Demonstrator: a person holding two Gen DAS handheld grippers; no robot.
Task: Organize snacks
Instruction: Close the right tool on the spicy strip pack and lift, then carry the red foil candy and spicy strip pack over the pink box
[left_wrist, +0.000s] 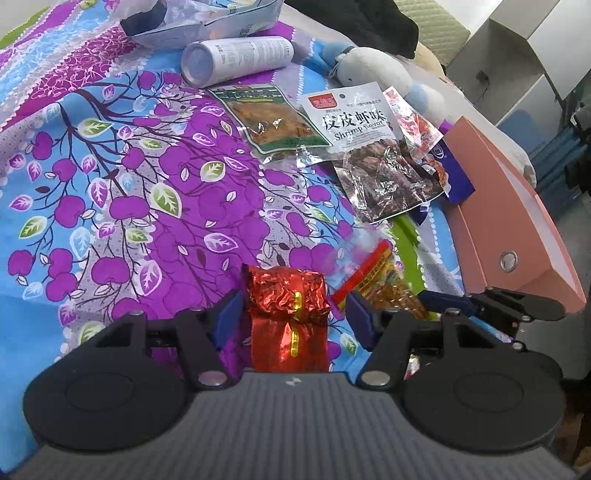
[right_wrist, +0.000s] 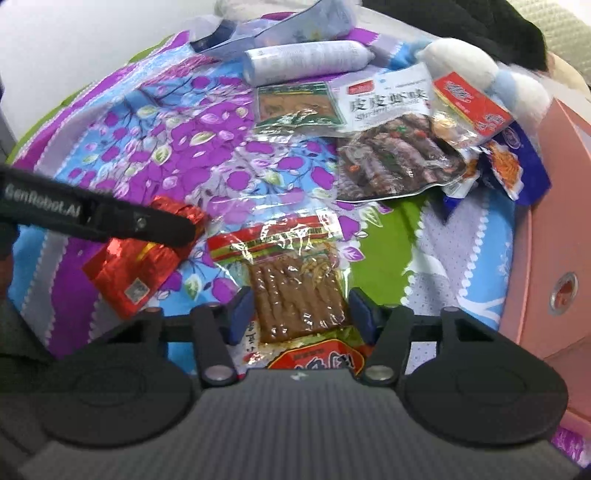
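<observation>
Right now, the left gripper sits spread wide around a crinkled red foil snack packet lying on the purple and blue floral bedsheet. Its blue fingers do not visibly press the packet. The right gripper, also released, straddles a clear packet of brown snack sticks. At one o'clock lies a silver shrimp-flavour packet, beside a salmon-pink box.

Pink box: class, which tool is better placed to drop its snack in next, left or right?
Right, probably. The right tool straddles the clear snack packet beside the pink box; the left tool, around the red foil packet, sits farther away.
</observation>
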